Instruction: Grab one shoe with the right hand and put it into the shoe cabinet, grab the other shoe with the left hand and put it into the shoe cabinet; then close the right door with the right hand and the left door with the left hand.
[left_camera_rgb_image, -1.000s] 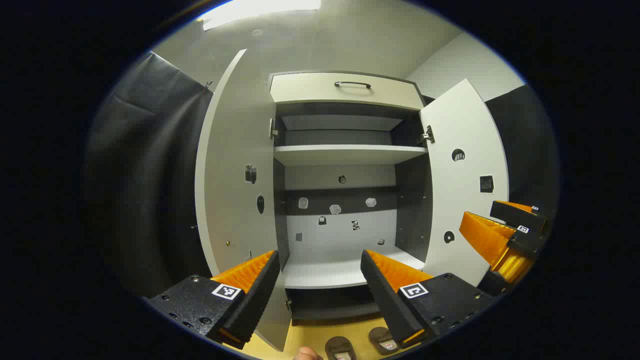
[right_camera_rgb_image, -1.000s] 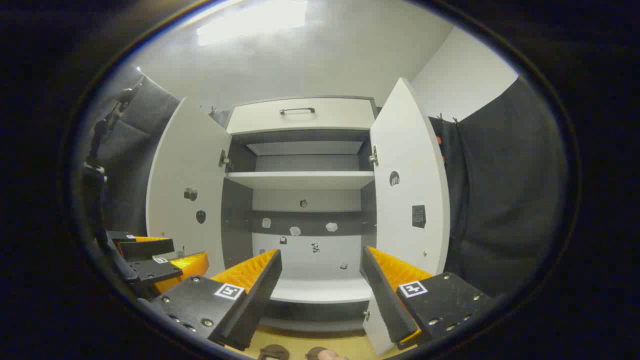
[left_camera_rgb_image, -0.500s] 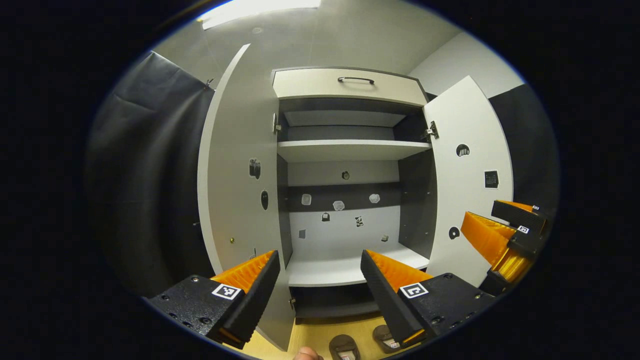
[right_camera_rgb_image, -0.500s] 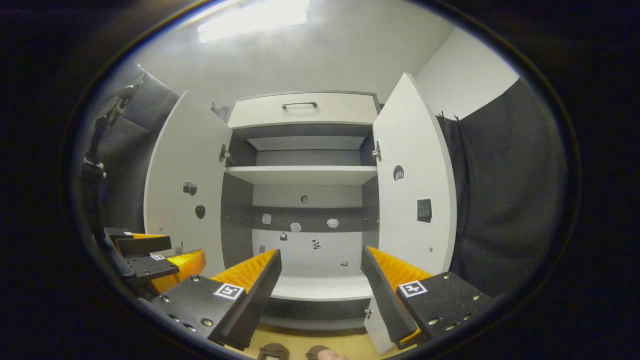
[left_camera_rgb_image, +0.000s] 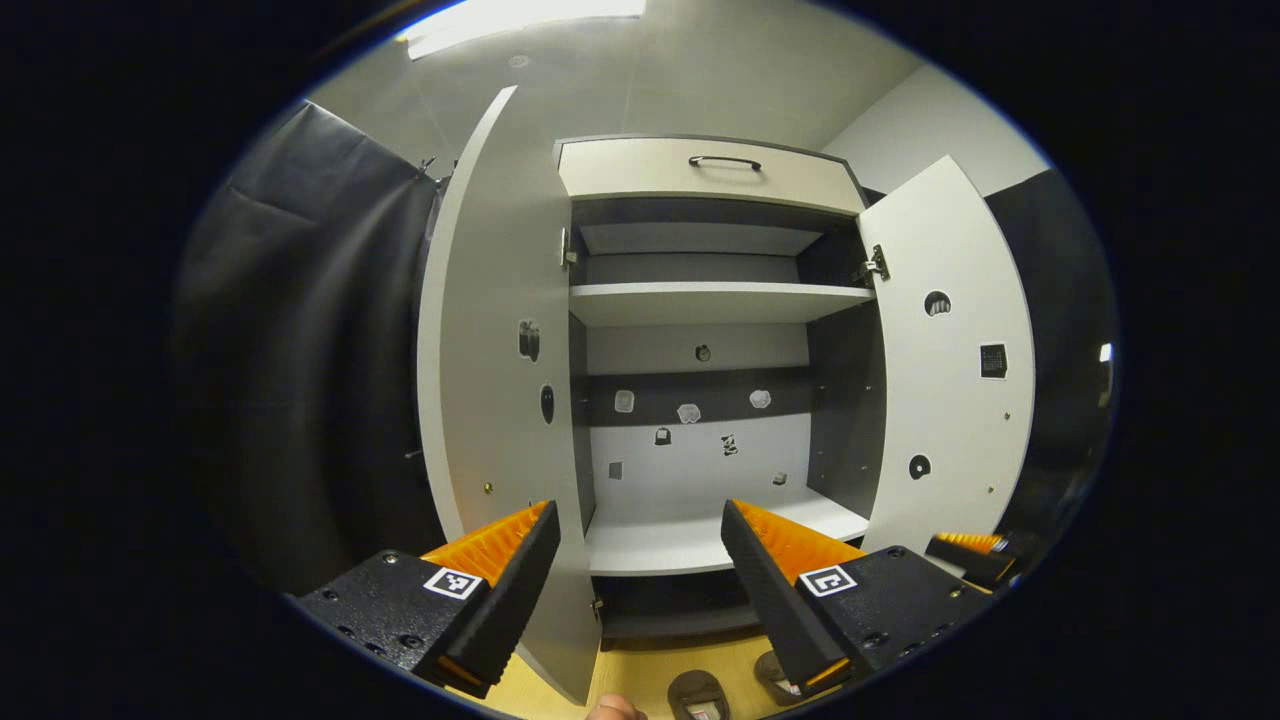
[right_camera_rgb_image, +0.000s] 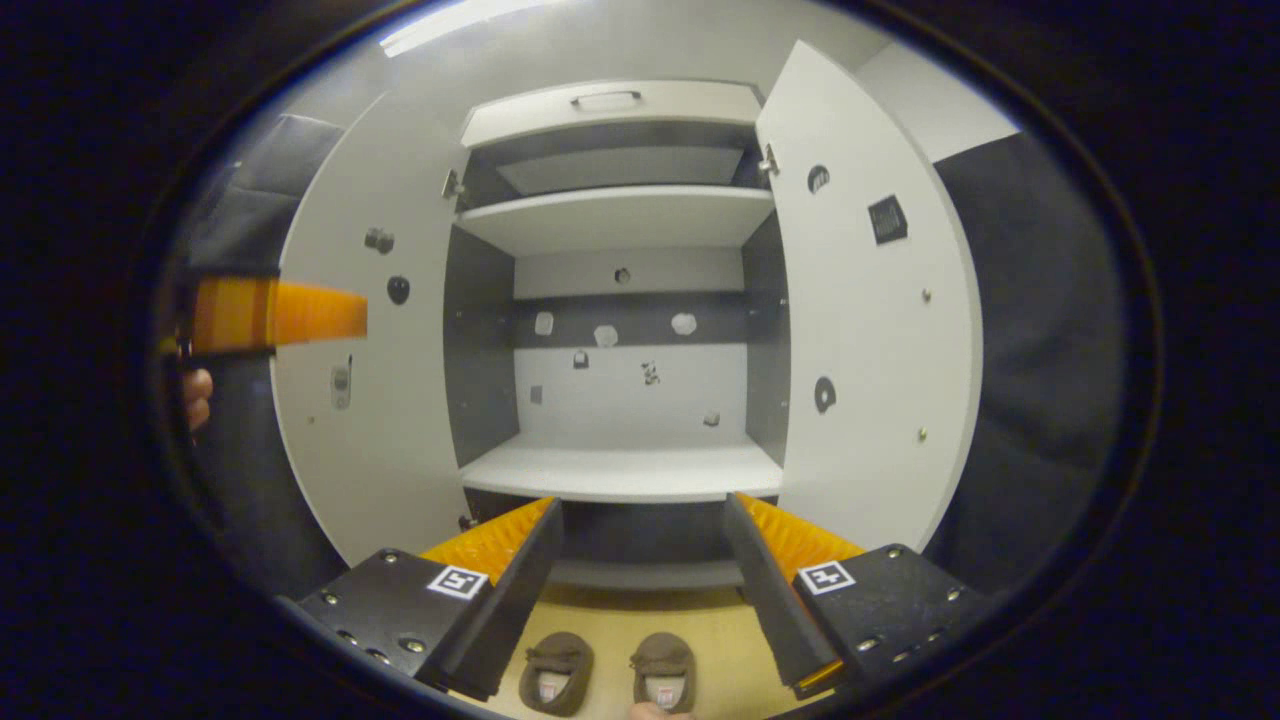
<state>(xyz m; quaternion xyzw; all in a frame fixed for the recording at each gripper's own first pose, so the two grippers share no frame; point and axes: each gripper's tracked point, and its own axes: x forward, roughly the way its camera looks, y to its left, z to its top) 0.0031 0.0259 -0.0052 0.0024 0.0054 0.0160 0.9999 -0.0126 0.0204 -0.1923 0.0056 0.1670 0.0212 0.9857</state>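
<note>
Right gripper view finds our right gripper (right_camera_rgb_image: 642, 585) with its jaws spread wide and empty, tipped down toward two brown shoes: the right shoe (right_camera_rgb_image: 663, 668) and the left shoe (right_camera_rgb_image: 556, 672), side by side, toes toward the cabinet, on the pale wooden floor (right_camera_rgb_image: 720, 625) just in front of the shoe cabinet (right_camera_rgb_image: 620, 470). Our left gripper (left_camera_rgb_image: 636, 575) is likewise wide open and holds nothing, aimed level at the lower shelf (left_camera_rgb_image: 700, 540); in its view the shoes lie at the bottom edge. Both doors stand open, the left door (left_camera_rgb_image: 490, 400) and the right door (right_camera_rgb_image: 860, 330) swung well apart, and the shelves are bare, so no shoe is stowed yet. We judge the shoes soft, light slip-ons that will squash rather than slide; the firmer place to pinch looks to be the heel rim or side wall of the opening, one finger inside, one outside. Whether the soles are stiff we cannot tell.
</note>
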